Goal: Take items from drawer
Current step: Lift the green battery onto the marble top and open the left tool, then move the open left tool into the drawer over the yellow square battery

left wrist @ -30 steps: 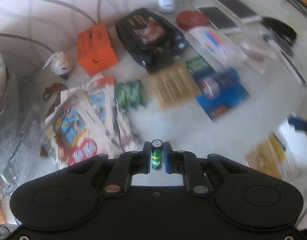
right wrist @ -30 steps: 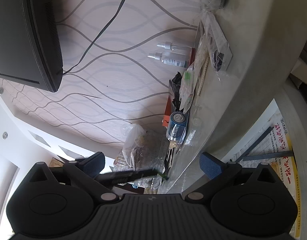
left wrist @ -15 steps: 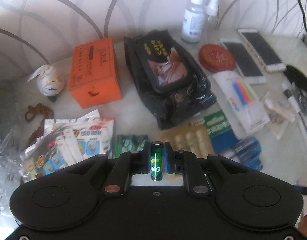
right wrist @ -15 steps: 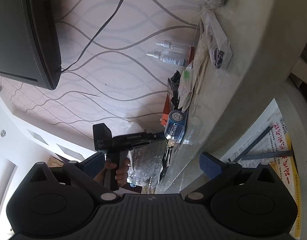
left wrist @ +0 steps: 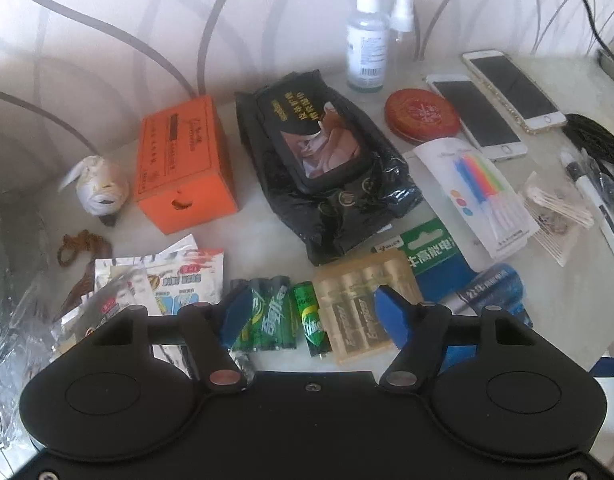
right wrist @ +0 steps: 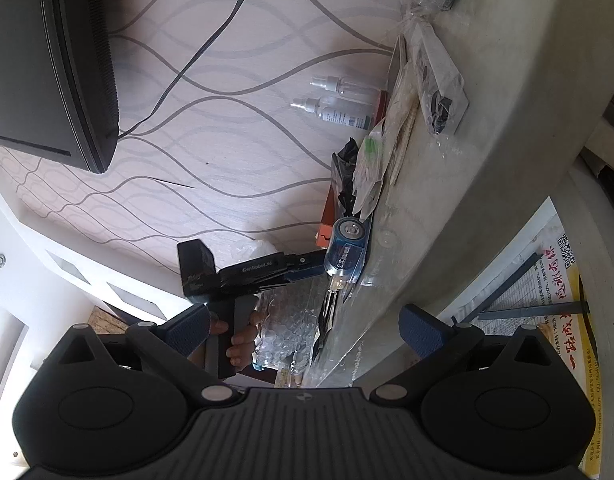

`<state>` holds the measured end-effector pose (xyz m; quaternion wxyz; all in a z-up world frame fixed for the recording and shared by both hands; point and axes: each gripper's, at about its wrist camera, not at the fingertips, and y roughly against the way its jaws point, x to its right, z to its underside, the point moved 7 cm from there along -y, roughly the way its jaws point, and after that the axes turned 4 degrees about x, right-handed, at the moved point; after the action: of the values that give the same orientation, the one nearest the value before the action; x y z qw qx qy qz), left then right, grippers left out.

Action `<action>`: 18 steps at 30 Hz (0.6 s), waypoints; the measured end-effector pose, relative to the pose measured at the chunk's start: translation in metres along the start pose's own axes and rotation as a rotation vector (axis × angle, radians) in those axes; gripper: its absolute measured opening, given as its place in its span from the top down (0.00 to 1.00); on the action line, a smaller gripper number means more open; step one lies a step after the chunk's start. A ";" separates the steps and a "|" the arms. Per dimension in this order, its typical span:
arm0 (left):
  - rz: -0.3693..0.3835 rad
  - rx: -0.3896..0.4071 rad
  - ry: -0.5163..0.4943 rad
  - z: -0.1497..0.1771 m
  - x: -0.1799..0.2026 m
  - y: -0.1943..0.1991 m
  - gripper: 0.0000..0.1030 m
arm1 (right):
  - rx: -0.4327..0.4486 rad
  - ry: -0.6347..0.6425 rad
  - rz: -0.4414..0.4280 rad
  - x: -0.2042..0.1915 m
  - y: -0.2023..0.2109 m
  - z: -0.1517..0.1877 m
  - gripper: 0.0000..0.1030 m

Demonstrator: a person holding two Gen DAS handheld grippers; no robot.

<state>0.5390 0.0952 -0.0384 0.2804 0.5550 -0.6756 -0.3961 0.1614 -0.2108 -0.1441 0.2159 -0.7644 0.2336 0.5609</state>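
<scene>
**Battery lying on counter**

My left claw point(left wrist: 313, 314) is opening; its pads stand clear of the green battery point(left wrist: 312, 322) lying on the counter point(left wrist: 267, 216) between green pack point(left wrist: 267, 316) and gold pack point(left wrist: 359, 312). Beyond: black pouch point(left wrist: 323, 160). My right claw point(right wrist: 303, 330) gapes empty.

A pale wallpapered wall with grey wavy lines point(right wrist: 235, 128) rises behind a light, glossy stone-look tabletop point(left wrist: 267, 216). A dark flat screen point(right wrist: 55, 60) hangs on that wall, and a thin black cable point(right wrist: 211, 40) trails across it. Soft daylight.
</scene>
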 end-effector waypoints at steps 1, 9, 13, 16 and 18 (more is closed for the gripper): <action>0.003 0.011 -0.007 0.005 0.001 0.006 0.35 | -0.001 0.000 0.000 0.000 0.000 0.000 0.00; 0.139 -0.071 -0.391 0.102 0.054 0.065 0.33 | -0.013 -0.002 0.008 0.000 -0.003 0.002 0.00; 0.203 -0.314 -0.594 0.178 0.078 0.048 0.32 | -0.024 0.014 0.021 -0.001 -0.006 0.004 0.00; 0.231 -0.495 -0.676 0.227 0.089 0.026 0.32 | -0.030 0.035 0.031 -0.003 -0.007 0.006 0.00; 0.233 -0.527 -0.674 0.239 0.090 0.012 0.32 | -0.028 0.044 0.036 -0.004 -0.007 0.006 0.00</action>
<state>0.3169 0.0618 -0.1600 0.2191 0.2247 -0.6634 -0.6793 0.1595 -0.2014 -0.1417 0.1896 -0.7752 0.2442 0.5509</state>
